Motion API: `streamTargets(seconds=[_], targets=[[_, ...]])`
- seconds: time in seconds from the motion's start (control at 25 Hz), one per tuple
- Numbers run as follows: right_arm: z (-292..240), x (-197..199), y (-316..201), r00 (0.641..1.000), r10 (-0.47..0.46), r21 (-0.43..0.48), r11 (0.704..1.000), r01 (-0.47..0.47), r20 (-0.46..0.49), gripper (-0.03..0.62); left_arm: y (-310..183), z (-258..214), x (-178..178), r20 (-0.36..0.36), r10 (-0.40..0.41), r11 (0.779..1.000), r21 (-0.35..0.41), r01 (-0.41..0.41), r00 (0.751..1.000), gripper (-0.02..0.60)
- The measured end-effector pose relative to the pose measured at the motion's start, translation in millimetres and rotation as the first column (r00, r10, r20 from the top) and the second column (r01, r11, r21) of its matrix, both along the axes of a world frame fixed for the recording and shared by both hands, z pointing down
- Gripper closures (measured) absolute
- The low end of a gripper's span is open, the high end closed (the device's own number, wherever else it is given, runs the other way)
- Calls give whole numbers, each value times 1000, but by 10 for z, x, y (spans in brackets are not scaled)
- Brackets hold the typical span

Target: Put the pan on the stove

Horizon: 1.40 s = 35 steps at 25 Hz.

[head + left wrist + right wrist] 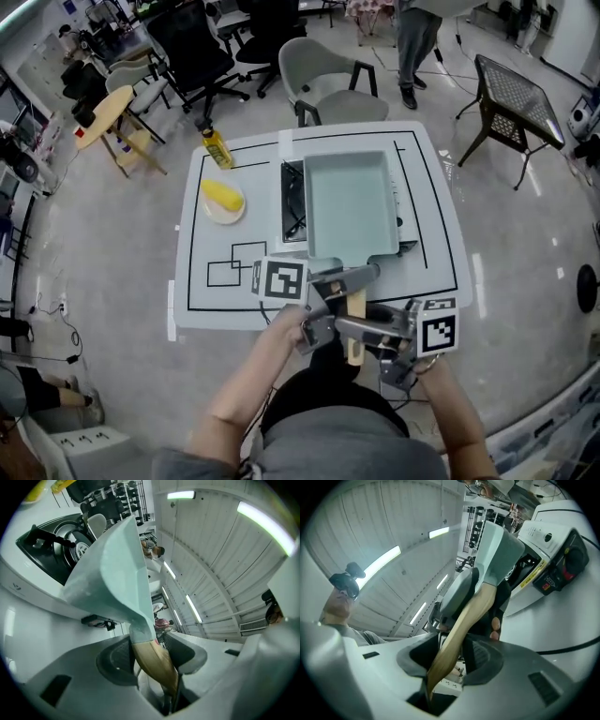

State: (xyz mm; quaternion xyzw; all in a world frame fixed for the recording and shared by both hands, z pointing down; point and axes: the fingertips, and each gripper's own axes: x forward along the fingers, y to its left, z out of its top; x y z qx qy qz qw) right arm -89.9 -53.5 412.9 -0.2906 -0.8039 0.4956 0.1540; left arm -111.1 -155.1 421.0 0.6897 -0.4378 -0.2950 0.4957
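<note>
A pale green rectangular pan (349, 202) lies over the black portable stove (293, 202) in the middle of the white table (441, 225). Its wooden handle (354, 323) points toward me. My left gripper (349, 279) is shut on the handle close to the pan, and my right gripper (364, 330) is shut on it nearer the end. In the left gripper view the handle (154, 660) runs between the jaws and the pan (110, 573) tilts above the stove (47, 545). The right gripper view shows the handle (461, 620) between its jaws, with the stove (555, 559) at the right.
A yellow bottle (216, 147) and a plate with a yellow item (223, 200) stand on the table's left part. Chairs (323, 80) crowd the far side, a person (414, 37) stands beyond, and a black side table (516, 94) is at the right.
</note>
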Motion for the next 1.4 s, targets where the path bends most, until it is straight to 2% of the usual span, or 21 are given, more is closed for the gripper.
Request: streamTargets(seconds=[0.24,0.64,1.4], targets=[[44,-309,-124,999,-42,-15,999,42,-13,434,-109,80,-358,-17,-48,999,-23,47,999,405],[128,-673,-291,997,-68,-52,996,66,-40,433,-272,220,-727,-49,-73,995,-69,69,996,405],[245,-891,-373,994,-50,-71,997,43,-94,430,-358,369,-921,-115,-61,995,-82,51,992,405]])
